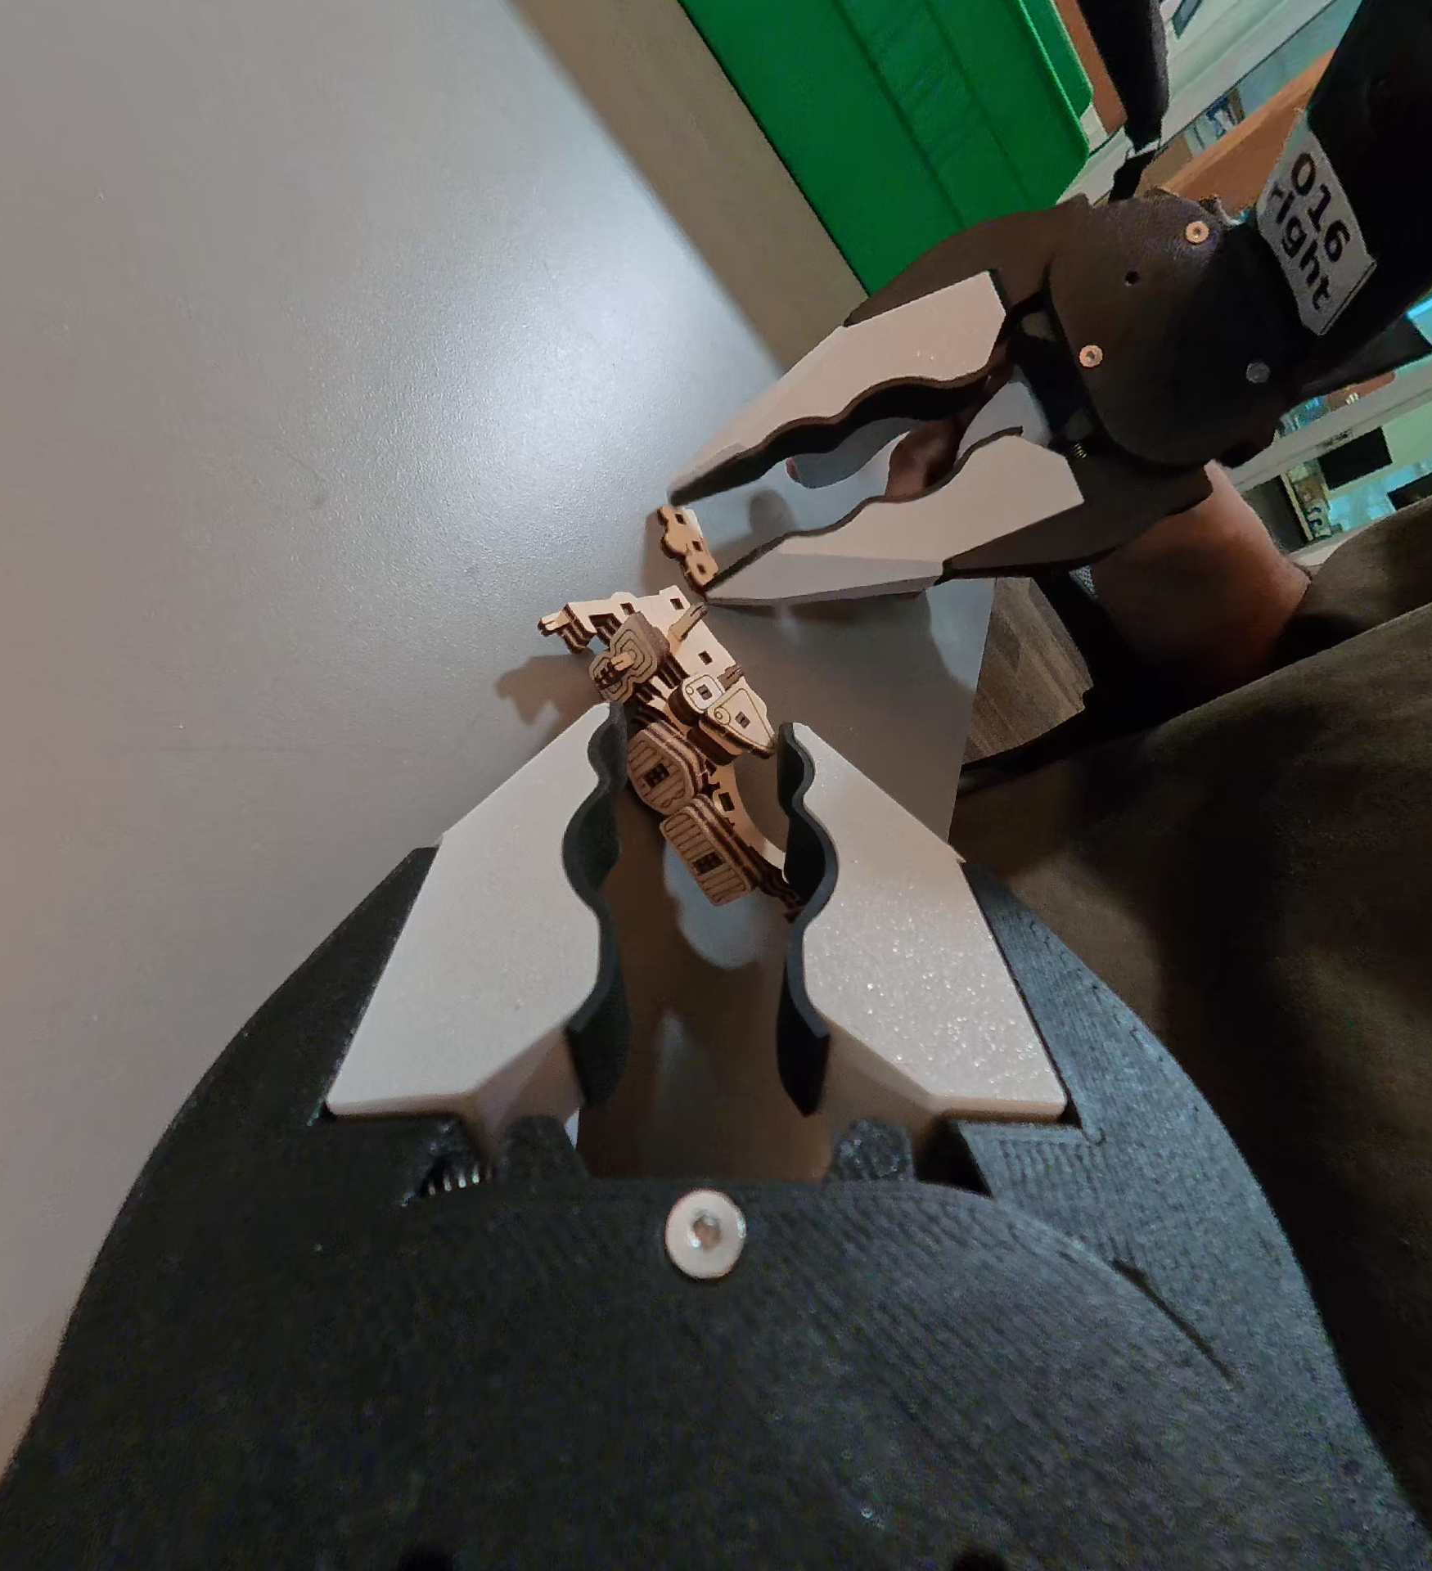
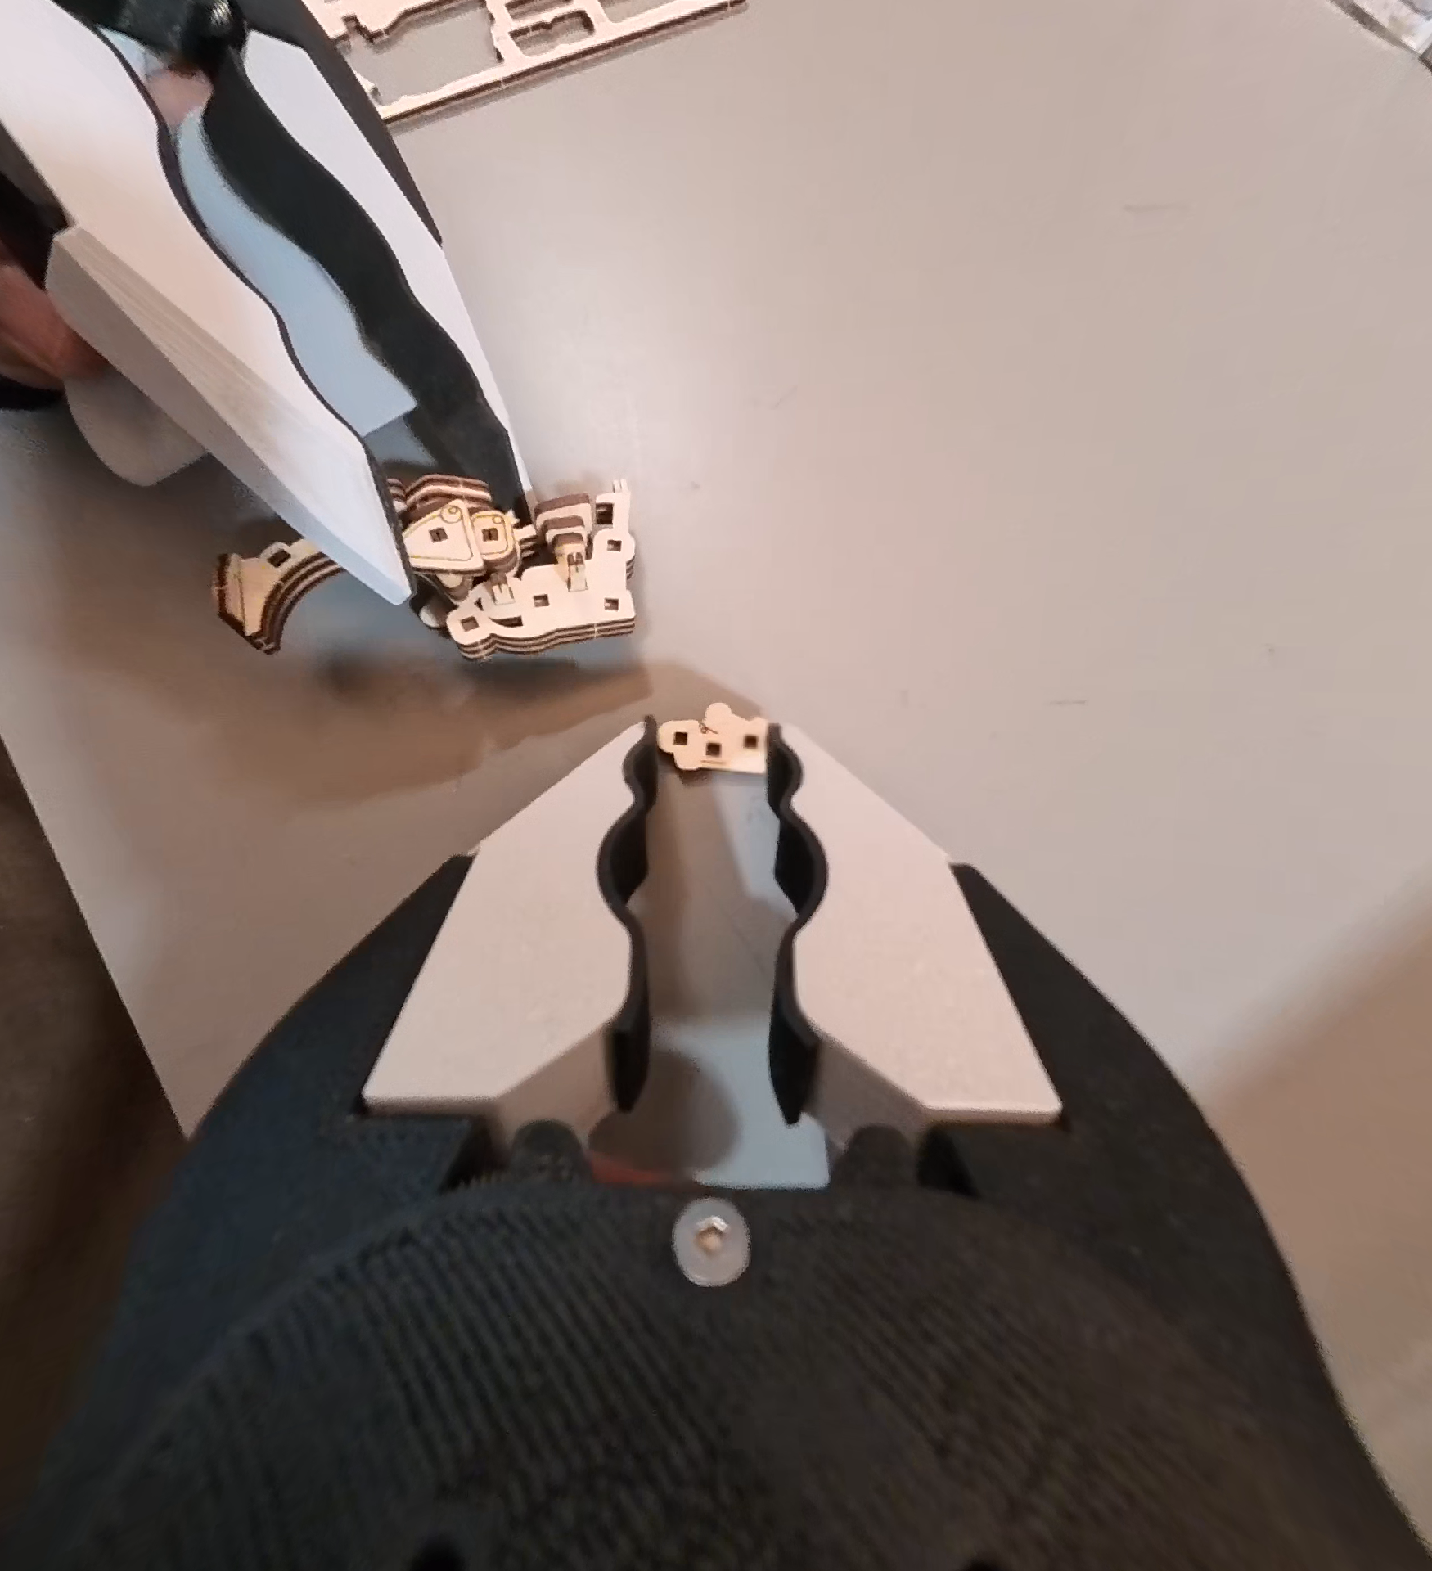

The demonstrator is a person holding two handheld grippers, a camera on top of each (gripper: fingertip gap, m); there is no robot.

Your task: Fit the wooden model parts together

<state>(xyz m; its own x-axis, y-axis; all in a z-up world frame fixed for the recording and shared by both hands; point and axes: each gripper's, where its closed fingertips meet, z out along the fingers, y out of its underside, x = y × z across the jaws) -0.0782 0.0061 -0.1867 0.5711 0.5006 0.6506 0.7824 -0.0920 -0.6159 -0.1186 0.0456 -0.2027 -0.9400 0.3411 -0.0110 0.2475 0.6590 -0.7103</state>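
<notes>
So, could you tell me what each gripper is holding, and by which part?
Left gripper grips the assembled wooden model around its middle; right gripper pinches the small flat piece by its ends.

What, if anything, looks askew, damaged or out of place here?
Nothing stands out. The left gripper holds the wooden model above the grey table; the right gripper pinches a small wooden piece nearby. A punched-out parts sheet lies flat farther back.
</notes>
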